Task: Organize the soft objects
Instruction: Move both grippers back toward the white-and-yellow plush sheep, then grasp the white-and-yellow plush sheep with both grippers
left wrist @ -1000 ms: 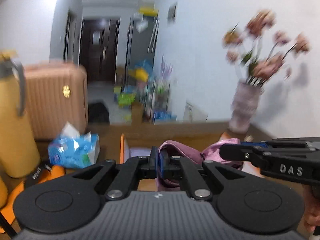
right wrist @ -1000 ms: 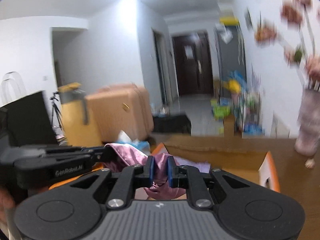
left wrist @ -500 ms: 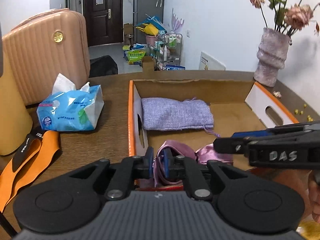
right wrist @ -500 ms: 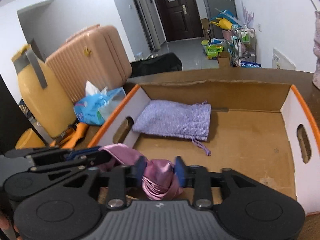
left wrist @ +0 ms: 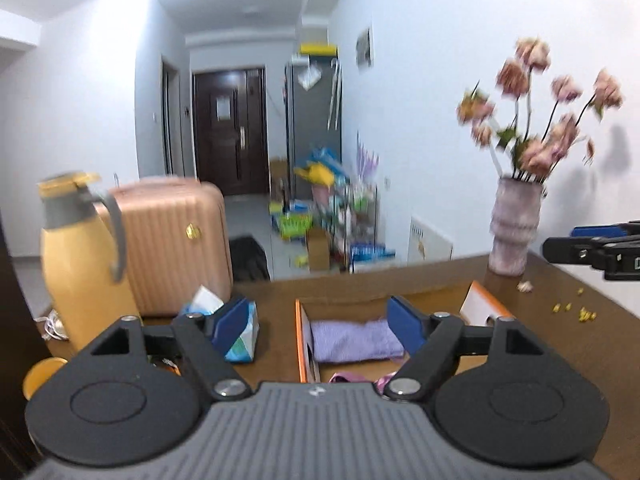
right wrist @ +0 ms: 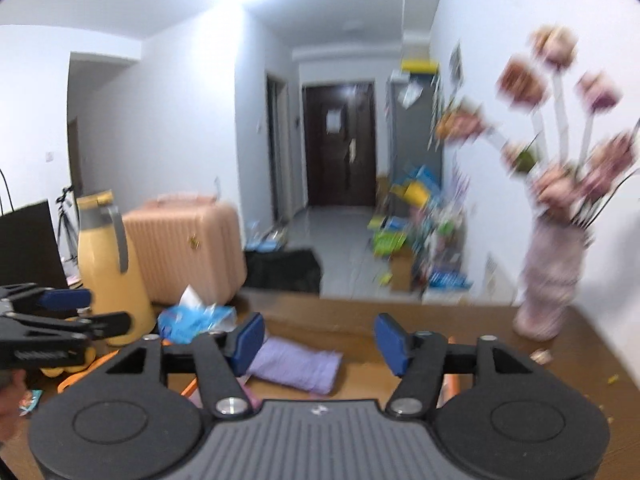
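Both the left gripper (left wrist: 316, 326) and right gripper (right wrist: 320, 342) stood wide open, empty. The limp pink satin pouch (left wrist: 360, 379) lay in the orange-edged cardboard box (left wrist: 301, 344) beside the lilac woven pouch (left wrist: 352, 340); light and slippery, it seemed best pinched at a bunched fold.

lilac pouch (left wrist: 354, 339) – looking like matt woven cloth | box (left wrist: 304, 344) – showing plain cardboard | table (left wrist: 568, 344) – appearing as smooth brown wood | left gripper (left wrist: 316, 322) – showing matt black plastic
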Demonstrator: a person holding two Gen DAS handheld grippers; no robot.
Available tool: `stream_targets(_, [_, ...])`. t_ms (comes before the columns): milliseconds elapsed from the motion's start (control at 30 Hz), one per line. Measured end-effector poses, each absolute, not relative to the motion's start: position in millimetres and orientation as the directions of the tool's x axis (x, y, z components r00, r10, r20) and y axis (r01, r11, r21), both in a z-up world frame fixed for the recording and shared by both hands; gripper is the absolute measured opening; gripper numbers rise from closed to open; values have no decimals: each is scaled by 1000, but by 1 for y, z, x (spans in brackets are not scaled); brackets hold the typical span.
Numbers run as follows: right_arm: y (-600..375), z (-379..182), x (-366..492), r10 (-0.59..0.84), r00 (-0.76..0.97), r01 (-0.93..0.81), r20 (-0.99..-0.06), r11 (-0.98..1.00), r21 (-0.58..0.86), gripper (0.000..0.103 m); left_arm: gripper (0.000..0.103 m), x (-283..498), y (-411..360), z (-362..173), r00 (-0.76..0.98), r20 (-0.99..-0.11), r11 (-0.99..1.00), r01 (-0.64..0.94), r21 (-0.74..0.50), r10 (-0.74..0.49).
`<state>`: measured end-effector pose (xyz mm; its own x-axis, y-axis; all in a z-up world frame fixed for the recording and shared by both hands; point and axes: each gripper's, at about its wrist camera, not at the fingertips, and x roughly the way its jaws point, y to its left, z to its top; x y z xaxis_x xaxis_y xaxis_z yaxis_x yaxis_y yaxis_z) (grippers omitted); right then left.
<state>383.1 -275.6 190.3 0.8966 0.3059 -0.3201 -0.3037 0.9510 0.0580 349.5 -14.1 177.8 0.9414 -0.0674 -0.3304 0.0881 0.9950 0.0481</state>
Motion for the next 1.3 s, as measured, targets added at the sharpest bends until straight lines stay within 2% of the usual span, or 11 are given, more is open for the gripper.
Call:
stream_targets(67, [-288, 200, 360, 290, 916, -288, -278, 956, 49, 70, 81, 329, -15, 186, 952, -299, 994, 90, 61, -68])
stream_targets(200, [-305, 199, 319, 261, 940, -254, -222, 965, 59, 72, 89, 284, -13, 186, 973, -223, 995, 78, 64, -62])
stream_targets(267, [-311, 185, 291, 251, 951, -241, -183, 968, 77, 73, 90, 250, -10, 170, 984, -169, 996, 71, 56, -61])
stream_targets(400, [-327, 145, 220, 251, 960, -239, -123, 965, 107, 77, 93, 189, -11, 132, 991, -121, 996, 62, 66, -54])
stream_targets(500, [-326, 117, 173, 248, 963, -244, -108, 968, 53, 88, 97, 151, -11, 111, 987, -133, 993, 99, 61, -90])
stream_targets(667, [-313, 80, 117, 230, 959, -241, -163, 969, -50, 89, 97, 106, -11, 81, 971, -214, 993, 114, 23, -106])
stream_targets(867, [-308, 32, 78, 274, 917, -254, -291, 962, 105, 89, 98, 86, -11, 51, 944, -314, 990, 128, 59, -103])
stream_targets(1133, [-303, 12, 104, 230, 913, -211, -336, 973, 94, 87, 98, 109, -29, 38, 930, -333, 979, 189, 71, -155])
stream_targets(1300, [-294, -19, 153, 174, 896, -143, -408, 984, 106, 73, 97, 152, -64, 29, 896, -378, 959, 276, 68, -231])
